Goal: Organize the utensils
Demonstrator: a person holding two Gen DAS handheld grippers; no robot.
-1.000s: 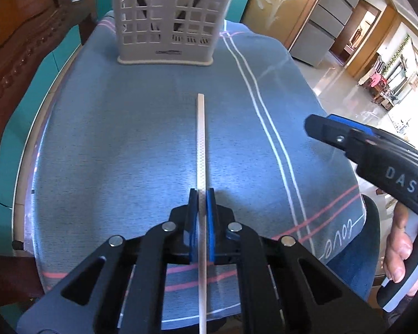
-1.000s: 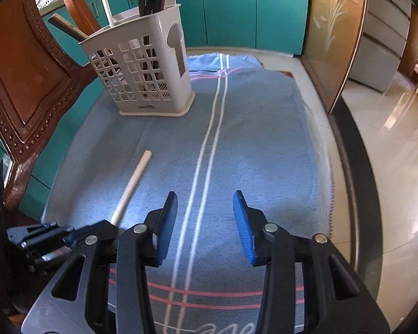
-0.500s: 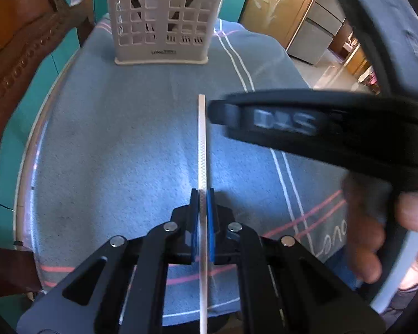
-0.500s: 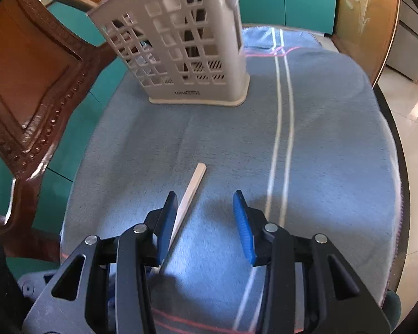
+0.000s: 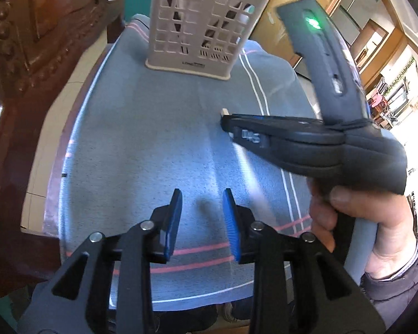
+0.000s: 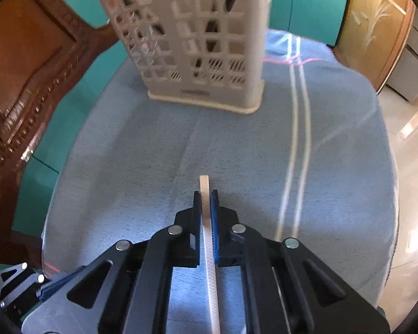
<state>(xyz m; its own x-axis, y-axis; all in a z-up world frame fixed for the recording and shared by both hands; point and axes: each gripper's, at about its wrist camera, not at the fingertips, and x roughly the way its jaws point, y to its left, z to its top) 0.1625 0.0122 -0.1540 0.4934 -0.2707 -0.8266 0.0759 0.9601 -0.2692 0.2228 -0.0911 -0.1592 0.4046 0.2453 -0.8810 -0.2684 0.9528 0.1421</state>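
The right gripper (image 6: 206, 194) pinches the pale stick (image 6: 209, 239) near its tip, its long axis aimed straight toward the slotted utensil basket (image 6: 197, 55) ahead on the blue cloth (image 6: 125, 167). The left gripper (image 5: 202, 214), farther from the basket, is opening with nothing between its jaws.

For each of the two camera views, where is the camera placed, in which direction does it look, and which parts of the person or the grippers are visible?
Left wrist: sits on the left gripper, faces down over the blue cloth toward the utensil basket; its jaws are opening, nothing between them; the person's hand and right gripper show.
Right wrist: sits on the right gripper, same direction; jaws shut on the chopstick; left gripper's edge at lower left.
Shared: basket, cloth, chopstick, wooden chair.
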